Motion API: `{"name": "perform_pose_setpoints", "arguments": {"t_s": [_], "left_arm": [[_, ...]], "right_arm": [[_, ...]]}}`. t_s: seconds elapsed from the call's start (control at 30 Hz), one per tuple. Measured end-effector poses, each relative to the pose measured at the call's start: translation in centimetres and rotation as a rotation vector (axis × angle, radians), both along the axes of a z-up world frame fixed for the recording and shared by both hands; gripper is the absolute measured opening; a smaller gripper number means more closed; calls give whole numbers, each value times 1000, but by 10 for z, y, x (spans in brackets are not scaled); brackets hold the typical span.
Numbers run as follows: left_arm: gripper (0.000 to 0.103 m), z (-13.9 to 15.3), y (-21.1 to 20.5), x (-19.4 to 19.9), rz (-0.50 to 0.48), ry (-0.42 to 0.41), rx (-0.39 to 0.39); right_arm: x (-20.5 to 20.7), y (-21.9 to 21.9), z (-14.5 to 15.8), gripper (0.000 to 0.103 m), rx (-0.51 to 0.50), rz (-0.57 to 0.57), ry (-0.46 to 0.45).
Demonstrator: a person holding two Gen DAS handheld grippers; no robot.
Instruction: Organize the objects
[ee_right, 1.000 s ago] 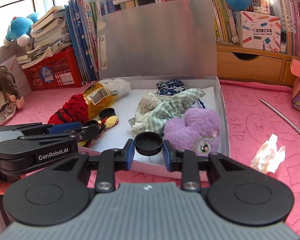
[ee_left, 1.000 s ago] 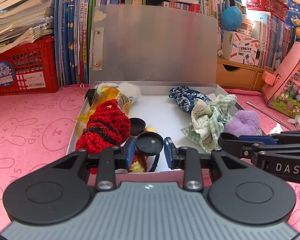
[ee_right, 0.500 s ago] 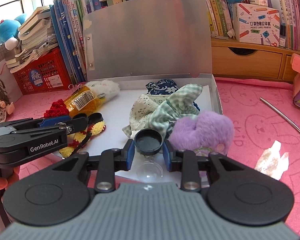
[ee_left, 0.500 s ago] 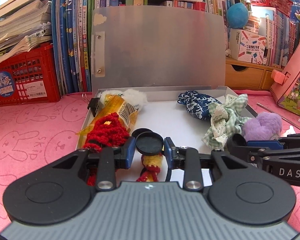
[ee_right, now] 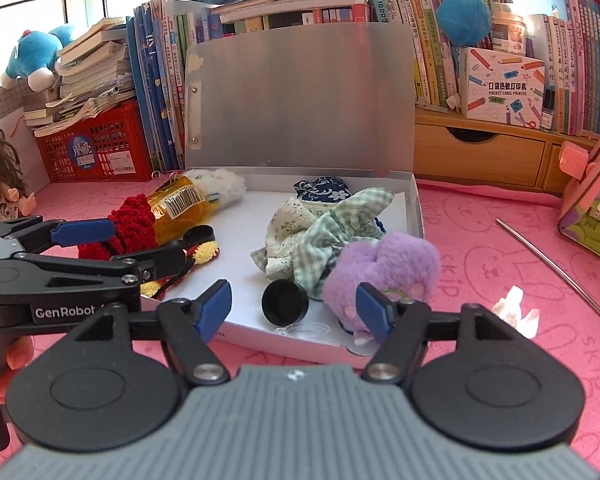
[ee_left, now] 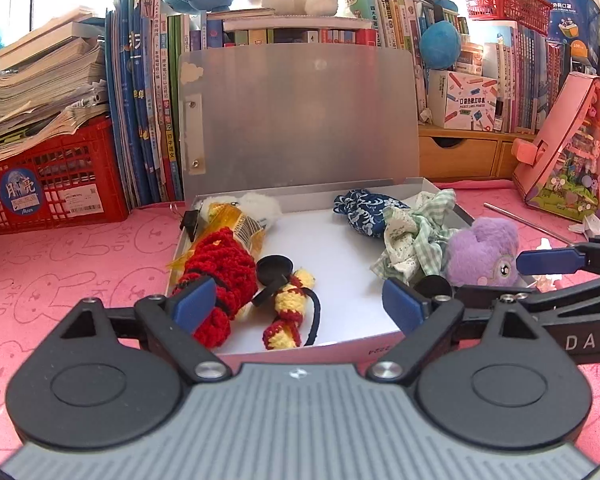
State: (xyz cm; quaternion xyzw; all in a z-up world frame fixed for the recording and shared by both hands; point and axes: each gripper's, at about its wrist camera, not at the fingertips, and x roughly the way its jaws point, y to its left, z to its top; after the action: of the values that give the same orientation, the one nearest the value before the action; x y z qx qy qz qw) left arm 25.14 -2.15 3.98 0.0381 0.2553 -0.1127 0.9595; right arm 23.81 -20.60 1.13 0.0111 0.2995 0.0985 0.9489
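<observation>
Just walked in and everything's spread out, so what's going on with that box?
A person is sorting small things into an open box with two handheld grippers. Both have just been opening: the left gripper stands open over a black cap beside the red knit toy, and the right gripper stands open around another black cap lying by the purple plush. Nothing is gripped; both caps lie in the box.

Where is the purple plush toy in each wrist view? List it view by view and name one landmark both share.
Left wrist view: purple plush toy at right, at the white box's near right corner.
Right wrist view: purple plush toy right of centre, just beyond the right gripper.
Shared landmark: the green checked cloth beside it.
</observation>
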Motion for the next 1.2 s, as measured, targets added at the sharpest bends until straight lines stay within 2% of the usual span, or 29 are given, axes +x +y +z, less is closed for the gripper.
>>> {"name": "perform_pose_setpoints", "arguments": {"t_s": [0.17, 0.27, 0.43, 0.63, 0.77, 0.87, 0.93, 1.2], "left_arm": [[95, 0, 13, -27, 9, 42, -68], [95, -2, 19, -51, 20, 42, -73], [96, -11, 30, -83, 49, 51, -78], [96, -38, 34, -101, 64, 113, -25], [98, -51, 33, -103, 77, 140, 10], [99, -51, 33, -102, 73, 140, 4], [102, -51, 30, -100, 68, 149, 12], [103, -52, 29, -99, 79, 155, 21]], "right_arm": [[-24, -3, 1, 99, 0, -23, -11], [-40, -5, -1, 103, 11, -37, 0], [-65, -9, -7, 103, 33, -53, 21], [-86, -15, -23, 103, 56, -67, 58], [-93, -13, -38, 103, 36, -72, 78], [-97, -9, -47, 103, 4, -68, 72], [-98, -6, -49, 103, -21, -63, 61], [-94, 0, -50, 103, -72, -70, 66]]}}
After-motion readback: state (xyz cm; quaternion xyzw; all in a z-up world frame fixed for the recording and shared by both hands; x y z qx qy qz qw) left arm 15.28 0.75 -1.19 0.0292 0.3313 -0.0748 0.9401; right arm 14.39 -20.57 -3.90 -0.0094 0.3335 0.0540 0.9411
